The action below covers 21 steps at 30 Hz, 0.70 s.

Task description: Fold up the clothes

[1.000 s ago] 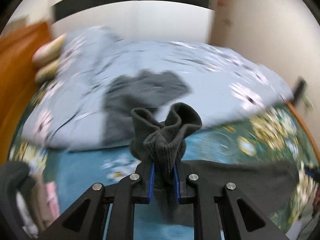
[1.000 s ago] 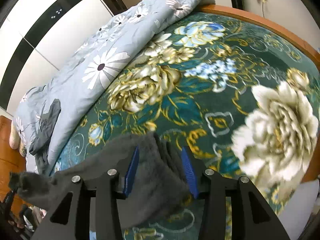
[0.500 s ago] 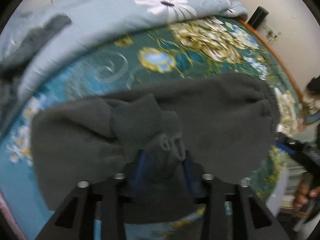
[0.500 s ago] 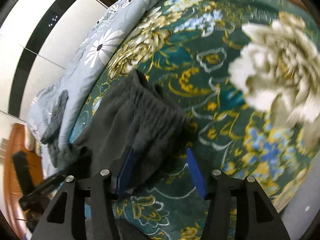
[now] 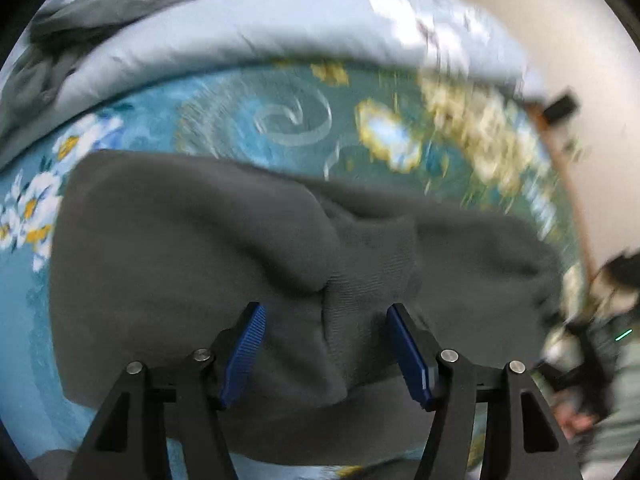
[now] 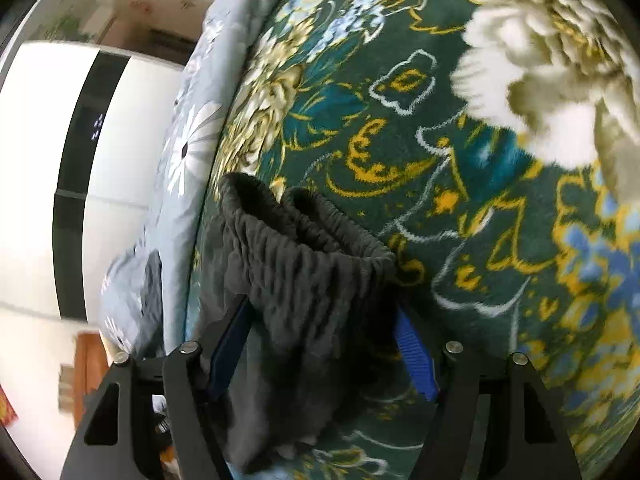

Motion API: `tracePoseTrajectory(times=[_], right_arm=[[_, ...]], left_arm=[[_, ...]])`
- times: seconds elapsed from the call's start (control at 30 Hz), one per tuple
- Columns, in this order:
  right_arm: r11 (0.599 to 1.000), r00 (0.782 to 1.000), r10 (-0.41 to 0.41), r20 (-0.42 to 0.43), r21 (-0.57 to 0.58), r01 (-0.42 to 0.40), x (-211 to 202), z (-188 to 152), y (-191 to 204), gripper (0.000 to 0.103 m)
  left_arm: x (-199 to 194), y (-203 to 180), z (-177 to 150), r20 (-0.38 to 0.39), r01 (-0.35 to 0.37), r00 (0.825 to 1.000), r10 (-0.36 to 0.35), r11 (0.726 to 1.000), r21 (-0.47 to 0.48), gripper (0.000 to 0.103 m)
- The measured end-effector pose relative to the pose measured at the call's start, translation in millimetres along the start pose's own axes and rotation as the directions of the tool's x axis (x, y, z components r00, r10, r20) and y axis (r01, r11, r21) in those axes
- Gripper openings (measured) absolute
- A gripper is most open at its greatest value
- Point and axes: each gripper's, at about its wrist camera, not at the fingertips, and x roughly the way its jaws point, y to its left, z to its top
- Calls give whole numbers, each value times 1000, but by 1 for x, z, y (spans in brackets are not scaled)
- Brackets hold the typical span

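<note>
A pair of dark grey pants (image 5: 192, 248) lies folded over on the teal flowered blanket (image 5: 248, 120). Its ribbed cuff (image 5: 372, 280) rests on top, between the fingers of my left gripper (image 5: 326, 346), whose jaws are opening and whose blue pads stand clear of the cloth. In the right wrist view the gathered elastic waistband (image 6: 312, 248) lies on the blanket (image 6: 460, 152) between the pads of my right gripper (image 6: 322, 354). That gripper is open, with a gap beside the right pad.
Behind the pants a light blue daisy quilt (image 5: 280, 20) is heaped, with another grey garment (image 5: 100, 0) on it. A person's sleeve and hand (image 5: 612, 380) show at the right edge. A white wardrobe with a black band (image 6: 72, 160) stands beyond the bed.
My left gripper came down with the cuff onto the pants and opened, letting it go. My right gripper sank, rolled and widened off the waistband.
</note>
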Motion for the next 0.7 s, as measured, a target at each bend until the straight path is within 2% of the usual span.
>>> tracePoseTrajectory(times=[0.03, 0.07, 0.13, 0.2, 0.23, 0.27, 0.4, 0.53, 0.63, 0.7], right_arm=[[1000, 1000, -12, 12, 1, 12, -3, 1, 7, 48], [999, 999, -26, 23, -38, 27, -8, -1, 22, 45], [992, 997, -53, 47, -116, 58, -20, -5, 53, 36], [977, 994, -78, 73, -192, 91, -32, -9, 83, 36], [966, 992, -90, 87, -234, 108, -38, -12, 100, 35], [938, 989, -104, 109, -318, 134, -43, -22, 126, 35], [766, 977, -130, 169, -608, 207, -44, -80, 236, 35], [568, 976, -134, 173, -793, 218, -9, -163, 334, 36], [459, 976, -171, 132, -866, 197, 35, -218, 366, 36], [370, 966, -243, 91, -912, 179, 82, -259, 372, 36]], left_arm=[[12, -7, -2, -34, -38, 999, 39, 999, 31, 66], [19, -10, -3, -57, -57, 997, 60, 997, 49, 66], [9, -7, -2, -52, -30, 998, 31, 999, 17, 63], [-24, 6, -4, 12, 72, 997, -72, 996, -44, 62], [-44, 14, -7, 61, 90, 994, -87, 995, -49, 62], [-65, 23, -9, 110, 107, 989, -101, 993, -53, 62], [-139, 83, -13, 274, 129, 956, -103, 988, -79, 63], [-181, 160, -20, 359, 157, 931, -71, 964, -216, 64], [-193, 216, -39, 377, 204, 923, -71, 923, -325, 64], [-193, 246, -51, 375, 235, 924, -79, 889, -392, 64]])
